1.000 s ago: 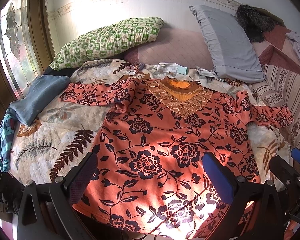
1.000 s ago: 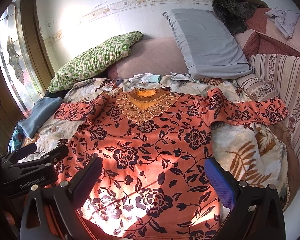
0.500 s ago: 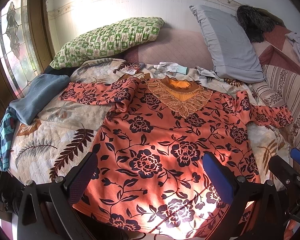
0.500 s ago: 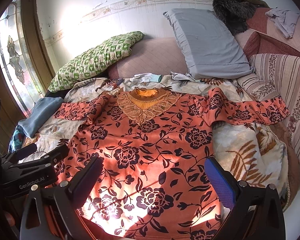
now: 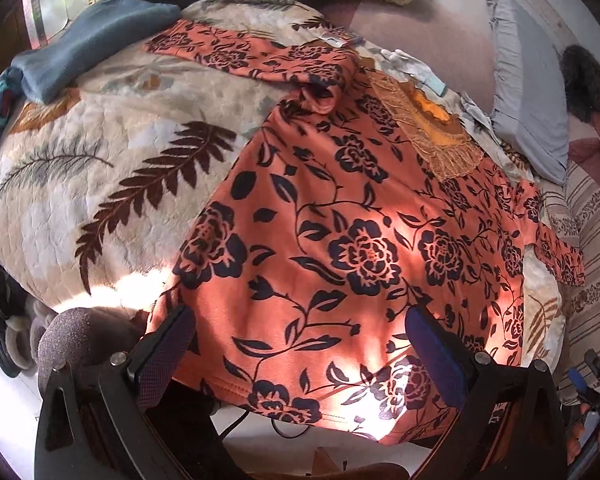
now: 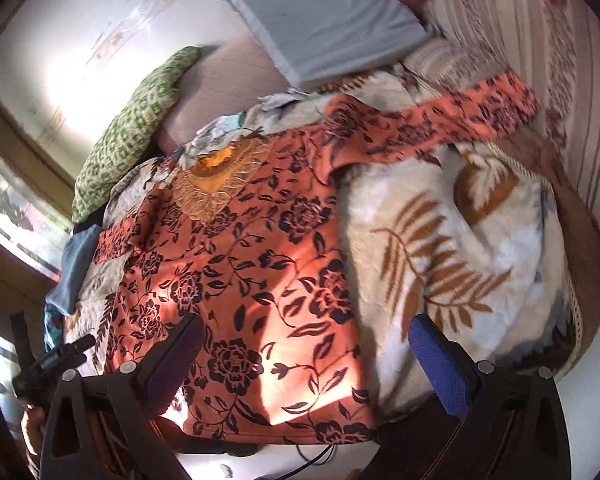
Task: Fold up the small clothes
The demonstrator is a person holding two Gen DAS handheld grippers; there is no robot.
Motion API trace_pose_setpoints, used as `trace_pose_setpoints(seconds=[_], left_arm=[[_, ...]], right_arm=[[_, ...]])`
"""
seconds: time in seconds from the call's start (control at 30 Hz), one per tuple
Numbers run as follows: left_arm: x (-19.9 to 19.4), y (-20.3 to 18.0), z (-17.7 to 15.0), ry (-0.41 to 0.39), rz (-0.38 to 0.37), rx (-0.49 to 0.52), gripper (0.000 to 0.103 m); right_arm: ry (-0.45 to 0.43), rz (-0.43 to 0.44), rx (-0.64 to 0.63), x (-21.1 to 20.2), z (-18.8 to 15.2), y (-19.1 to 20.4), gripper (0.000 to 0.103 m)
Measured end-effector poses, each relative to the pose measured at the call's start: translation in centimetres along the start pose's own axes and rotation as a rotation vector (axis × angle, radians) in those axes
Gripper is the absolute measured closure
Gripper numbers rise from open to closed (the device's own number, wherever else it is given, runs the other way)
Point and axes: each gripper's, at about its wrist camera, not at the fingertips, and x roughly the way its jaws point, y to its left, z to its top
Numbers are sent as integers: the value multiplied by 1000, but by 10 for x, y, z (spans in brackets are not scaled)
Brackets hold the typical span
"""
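Floral top (image 5: 340,216) lies flat on the bed quilt (image 5: 100,152), hem partly hidden by both hand-held grippers (left (image 5: 296,356), right (image 6: 304,364)), each open, empty, now nearer the hem than before.

No words to read here

I can see no letters, numbers, brand names or signs anywhere in either view. The other gripper (image 6: 50,364) shows at the left edge of the right wrist view, and any writing on its dark body is too small and blurry for me to make out.
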Motion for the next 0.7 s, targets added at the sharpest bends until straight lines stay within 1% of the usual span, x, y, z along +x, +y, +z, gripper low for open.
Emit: trace_pose_setpoints(seconds=[0.07,0.13,0.23,0.3,0.37,0.4,0.47,0.5,0.53,0.6,0.63,0.67,0.7], left_arm=[[2,12,0,-6,18,-12,0],[5,26,1,1,8,-33,0],[13,41,0,18,-27,-71,0],[21,48,-3,48,-58,-89,0],[28,52,-5,74,-68,-98,0],[30,53,-7,77,-64,-98,0],[30,55,-8,74,-68,-99,0],[29,57,-8,68,-71,-101,0],[28,60,-8,61,-69,-106,0],[28,67,-8,55,-60,-125,0],[29,69,-8,53,-53,-129,0],[30,69,-8,50,-40,-118,0],[32,68,-9,50,-27,-99,0]], right_arm=[[76,18,74,13,1,-29,0],[144,51,96,27,-4,-41,0],[263,155,48,54,-19,-32,1],[323,152,12,73,-33,-23,1],[344,102,3,88,-42,-21,3],[352,83,16,94,-44,-23,8],[370,96,50,103,-50,-27,23],[376,106,55,103,-51,-28,34],[376,109,39,102,-53,-25,38],[374,86,16,102,-54,-25,37],[372,58,20,104,-54,-27,37],[372,18,21,108,-55,-28,37],[379,11,10,111,-56,-28,37]])
